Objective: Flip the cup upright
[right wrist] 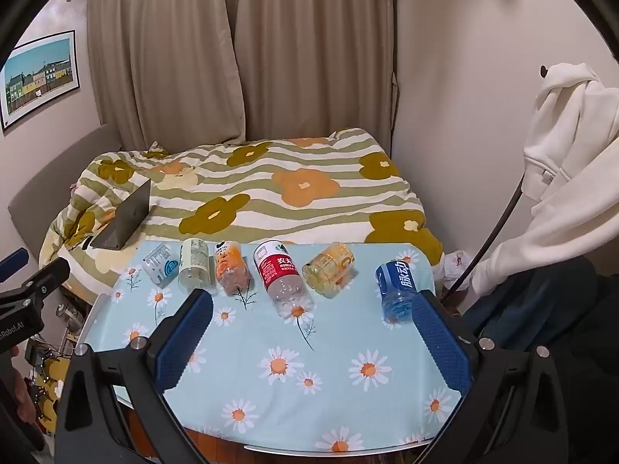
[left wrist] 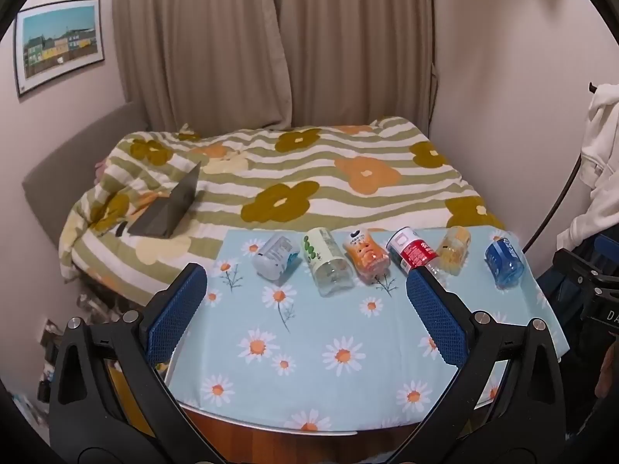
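Several cut-bottle cups lie on their sides in a row at the far edge of the daisy-print table (left wrist: 309,348) (right wrist: 309,386). From left: a grey-blue one (left wrist: 275,257) (right wrist: 160,263), a green-white one (left wrist: 328,266) (right wrist: 194,265), an orange one (left wrist: 365,257) (right wrist: 231,268), a red-labelled one (left wrist: 412,251) (right wrist: 280,274), a yellow one (left wrist: 454,249) (right wrist: 329,268) and a blue one (left wrist: 504,263) (right wrist: 396,290). My left gripper (left wrist: 305,282) is open and empty, short of the row. My right gripper (right wrist: 313,305) is open and empty, with its right finger (right wrist: 441,336) beside the blue cup.
A bed with a striped flower duvet (left wrist: 294,178) (right wrist: 251,189) lies behind the table, with an open laptop (left wrist: 170,208) (right wrist: 125,216) on it. A white hoodie (right wrist: 561,147) hangs at the right. Curtains cover the back wall.
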Demonstrator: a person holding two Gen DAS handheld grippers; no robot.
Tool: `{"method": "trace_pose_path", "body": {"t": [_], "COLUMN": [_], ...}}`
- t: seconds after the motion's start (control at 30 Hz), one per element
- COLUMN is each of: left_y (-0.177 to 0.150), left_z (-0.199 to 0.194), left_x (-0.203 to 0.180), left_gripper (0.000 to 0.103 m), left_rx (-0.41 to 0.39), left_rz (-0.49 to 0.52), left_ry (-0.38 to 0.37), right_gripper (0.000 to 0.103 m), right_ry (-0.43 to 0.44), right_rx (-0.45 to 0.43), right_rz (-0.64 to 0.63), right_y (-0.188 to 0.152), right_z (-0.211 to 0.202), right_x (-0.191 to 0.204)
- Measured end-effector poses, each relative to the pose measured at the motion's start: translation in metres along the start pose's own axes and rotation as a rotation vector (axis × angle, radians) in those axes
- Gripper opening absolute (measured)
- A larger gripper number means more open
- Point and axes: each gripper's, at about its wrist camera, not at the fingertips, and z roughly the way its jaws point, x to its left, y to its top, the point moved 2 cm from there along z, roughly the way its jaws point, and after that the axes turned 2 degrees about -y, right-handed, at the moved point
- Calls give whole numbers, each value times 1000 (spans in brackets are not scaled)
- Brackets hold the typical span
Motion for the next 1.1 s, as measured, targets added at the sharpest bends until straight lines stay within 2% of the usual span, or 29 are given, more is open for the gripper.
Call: {"method": "trace_pose_path", "body": {"t": [1.1], "left_y": [2], "left_z": [1], "left_x": [1], "left_gripper": [103], "left_rx": [-11], "left_rz": [10], "left_ry": [2], "right_gripper": [103], "right_ry": [-1], "right_rx": [2], "right_rz": [-2], "right_y": [0], "right_z": [0], "right_x": [1]}}
